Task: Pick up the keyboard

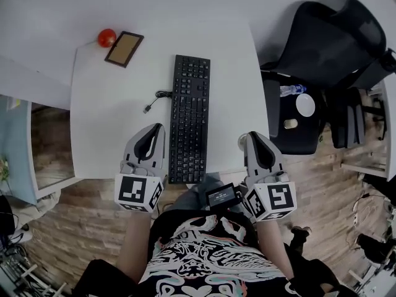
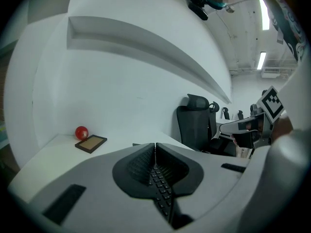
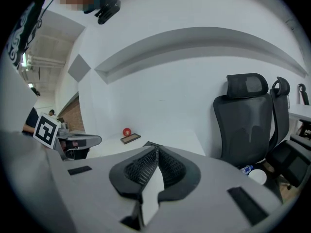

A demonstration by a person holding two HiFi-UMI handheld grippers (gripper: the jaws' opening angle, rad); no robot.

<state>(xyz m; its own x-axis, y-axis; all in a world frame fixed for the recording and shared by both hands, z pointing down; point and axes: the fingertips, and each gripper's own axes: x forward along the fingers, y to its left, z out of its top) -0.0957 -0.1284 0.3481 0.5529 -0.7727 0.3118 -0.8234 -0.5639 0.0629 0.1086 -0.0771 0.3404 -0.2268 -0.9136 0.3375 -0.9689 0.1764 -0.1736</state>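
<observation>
**White desk (image 1: 105,110), keyboard (image 1: 189,119) lying end-on between two shut grippers**

White desktop fills the middle of the head view, with a red ball (image 1: 106,37) and a small brown frame (image 1: 124,48) at its far left corner and a black office chair (image 1: 334,42) off to the right. The black keyboard lies flat near the desk's centre. Its long axis runs straight away from the person, and its near short end reaches the desk's front edge. Its cable (image 1: 154,101) curls out to the left.

The left gripper (image 1: 158,129) hovers just beside the keyboard's left long edge, near that front end. Its jaws are pressed together with nothing between them, and its own view shows the keys (image 2: 163,191) only through the gap below the closed pads. The right gripper (image 1: 250,137) is likewise closed and empty, and hangs over the desk's front edge with bare desktop between it and the keyboard's right side.

The left hand is therefore the nearer one. Judging from this, either gripper must first open and then come in sideways across the narrow width.
</observation>
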